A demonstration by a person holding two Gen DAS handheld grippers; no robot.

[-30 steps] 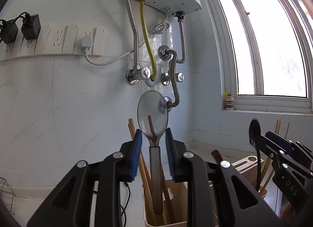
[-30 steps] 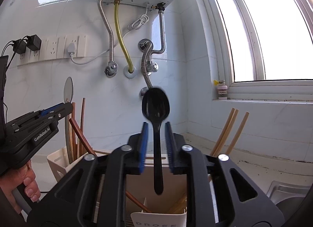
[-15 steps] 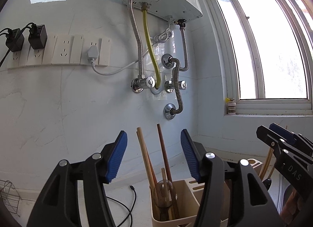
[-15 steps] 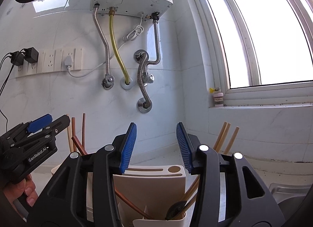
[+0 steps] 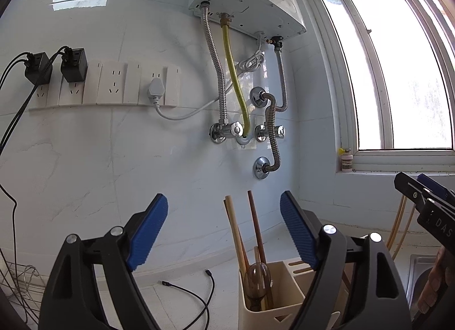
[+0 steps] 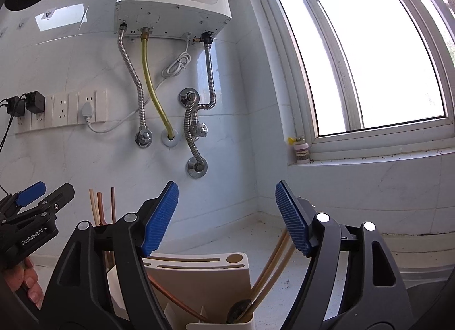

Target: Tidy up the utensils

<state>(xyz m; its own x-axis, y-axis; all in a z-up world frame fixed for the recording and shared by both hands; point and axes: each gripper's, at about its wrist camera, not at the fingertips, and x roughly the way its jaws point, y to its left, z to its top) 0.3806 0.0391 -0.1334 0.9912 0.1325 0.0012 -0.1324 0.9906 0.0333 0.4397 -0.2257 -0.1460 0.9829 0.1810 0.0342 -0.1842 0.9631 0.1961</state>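
Utensils [image 5: 257,274] in the caddy [image 5: 284,305] half hidden by claws — left claw [image 5: 224,229] and right claw [image 6: 226,217] both just spread, empty.

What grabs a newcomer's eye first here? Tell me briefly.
The white water heater high on the wall, hoses dangling beneath, beside the bright window. Below, both grippers' blue jaws stand wide open and empty over the beige utensil holder, where spoons and chopsticks stand.

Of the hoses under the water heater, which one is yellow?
The yellow hose is second from the left under the water heater, running down into a white wall collar. The other hoses are corrugated bare metal.
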